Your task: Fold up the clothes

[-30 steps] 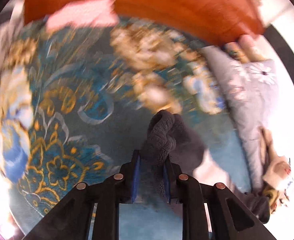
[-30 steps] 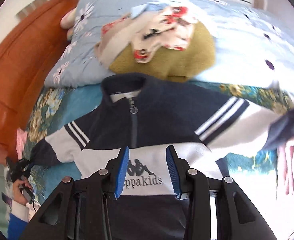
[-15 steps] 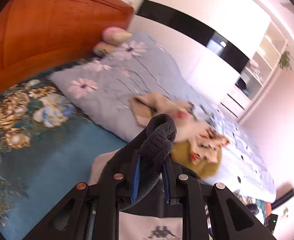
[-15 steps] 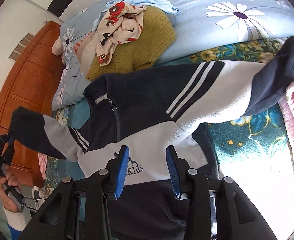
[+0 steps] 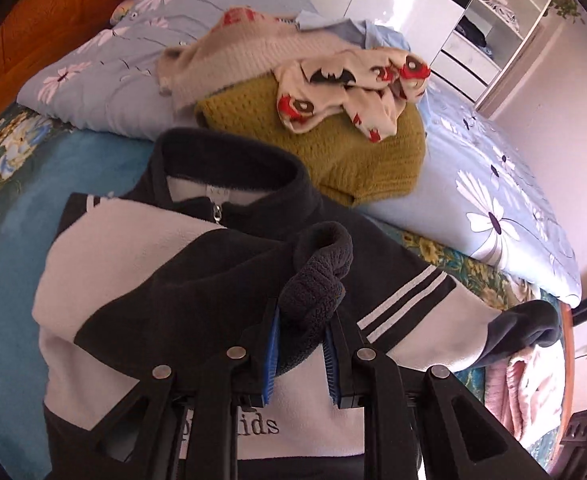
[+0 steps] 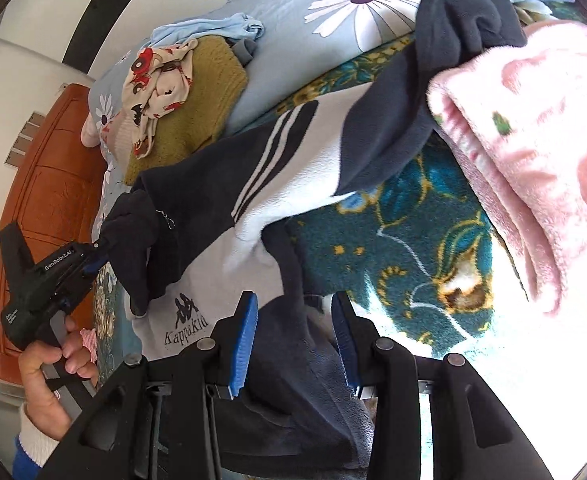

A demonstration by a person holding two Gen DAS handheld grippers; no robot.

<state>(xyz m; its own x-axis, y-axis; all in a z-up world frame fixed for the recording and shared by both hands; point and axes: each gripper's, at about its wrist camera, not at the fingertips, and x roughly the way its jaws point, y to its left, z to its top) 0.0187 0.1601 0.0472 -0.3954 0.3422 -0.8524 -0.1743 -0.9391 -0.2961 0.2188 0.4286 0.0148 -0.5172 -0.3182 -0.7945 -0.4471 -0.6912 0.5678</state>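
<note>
The left gripper (image 5: 300,354) is pinched on the dark cuff (image 5: 317,276) of the fleece jacket's sleeve, the cuff bunched up between its 2 blue pads (image 5: 272,354), and holds that sleeve laid across the chest. The right gripper (image 6: 293,344) is spread, its 2 pads either side of the jacket's dark lower panel without visibly clamping it; whether they touch the cloth I cannot tell.

The Kappa Kids fleece jacket (image 5: 133,256) lies face up on the teal floral bedspread (image 6: 405,216), collar toward the headboard (image 6: 49,184) end, zip (image 5: 216,213) closed. Its other sleeve (image 6: 305,152) stretches out toward the far edge of the bed, its dark cuff end lying on the pale blue daisy-print duvet (image 5: 493,184) just beside a pink plush blanket (image 6: 533,140).

The fleece looks light, thick and limp: it should bunch rather than crease, grip well on the pads, and spring open unless pressed flat. The outstretched sleeve seems the next hold, best taken at its cuff or just behind the 2 white stripes.

A mustard knit (image 5: 345,148) and a bat-print garment (image 5: 353,84) are heaped beyond the collar. The hem is cut off behind both grippers, the chest lettering is half hidden, and glare whites out the bedspread's near corner in the right view.
</note>
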